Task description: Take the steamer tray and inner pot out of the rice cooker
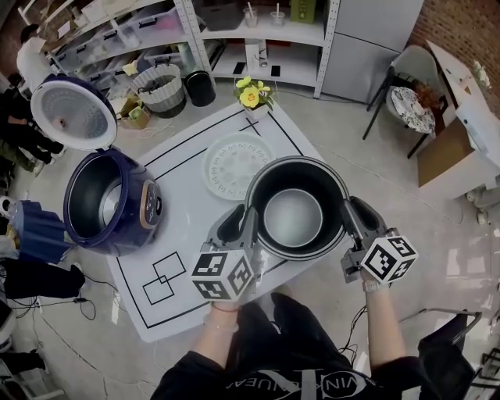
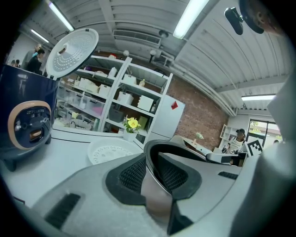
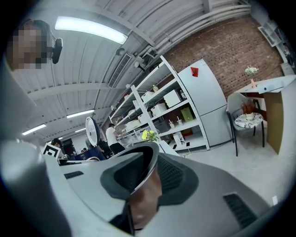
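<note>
Head view, nearest first: grips the inner pot (image 1: 293,219) by opposite sides of its rim, with left gripper (image 1: 248,223) and right gripper (image 1: 350,217) each clamped on the metal lip. Holds it over the near right corner of the tabletop (image 1: 183,258); cannot tell whether it is set down yet. Looks nearly finished, with only putting down and letting go left. Further in, toward the far edge, steamer tray (image 1: 230,166) flat on the tabletop. At the left edge, rice cooker (image 1: 109,205) with lid up and hollow inside. At the far corner, yellow flowers (image 1: 250,94). Beyond, shelves (image 1: 262,35), fridge (image 1: 367,27), chair (image 1: 410,78), brick wall (image 1: 461,23).
</note>
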Action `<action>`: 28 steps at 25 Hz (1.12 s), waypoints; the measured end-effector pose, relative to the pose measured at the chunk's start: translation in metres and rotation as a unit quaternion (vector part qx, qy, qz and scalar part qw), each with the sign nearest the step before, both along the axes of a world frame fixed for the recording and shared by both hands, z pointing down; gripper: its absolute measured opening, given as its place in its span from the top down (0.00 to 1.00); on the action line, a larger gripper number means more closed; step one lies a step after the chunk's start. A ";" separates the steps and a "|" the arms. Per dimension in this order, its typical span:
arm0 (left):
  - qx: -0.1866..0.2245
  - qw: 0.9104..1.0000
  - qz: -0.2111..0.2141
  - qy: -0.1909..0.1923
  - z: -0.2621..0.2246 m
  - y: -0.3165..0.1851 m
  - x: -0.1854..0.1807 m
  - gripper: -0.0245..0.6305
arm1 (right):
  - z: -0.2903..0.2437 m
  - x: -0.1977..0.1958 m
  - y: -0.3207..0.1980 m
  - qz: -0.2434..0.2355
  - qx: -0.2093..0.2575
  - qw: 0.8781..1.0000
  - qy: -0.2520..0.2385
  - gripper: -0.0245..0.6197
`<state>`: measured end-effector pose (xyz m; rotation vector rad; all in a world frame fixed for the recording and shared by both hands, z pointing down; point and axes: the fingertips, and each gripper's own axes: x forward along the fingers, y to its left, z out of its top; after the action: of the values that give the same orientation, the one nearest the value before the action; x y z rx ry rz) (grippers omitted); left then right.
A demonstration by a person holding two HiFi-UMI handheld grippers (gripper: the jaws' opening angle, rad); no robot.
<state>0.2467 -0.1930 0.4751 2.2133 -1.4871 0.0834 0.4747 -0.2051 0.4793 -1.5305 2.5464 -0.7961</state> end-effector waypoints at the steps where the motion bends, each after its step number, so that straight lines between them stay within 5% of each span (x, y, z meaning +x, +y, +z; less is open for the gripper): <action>1: 0.000 1.000 0.000 0.000 0.000 -0.002 0.000 0.85 | 0.001 0.000 -0.001 0.000 -0.002 1.000 -0.001 0.83; 13: 0.001 1.000 -0.006 -0.002 -0.001 -0.010 -0.008 0.85 | 0.002 -0.008 -0.012 -0.015 0.001 1.000 0.017 0.83; 28: 0.069 0.997 -0.001 0.019 -0.014 -0.007 -0.017 0.85 | -0.011 -0.009 -0.012 -0.028 0.065 0.983 0.170 0.80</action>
<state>0.2299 -0.2001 0.4606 2.3067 -1.5161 -0.0628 0.4655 -0.2168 0.4680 -1.6848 2.8193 -0.3880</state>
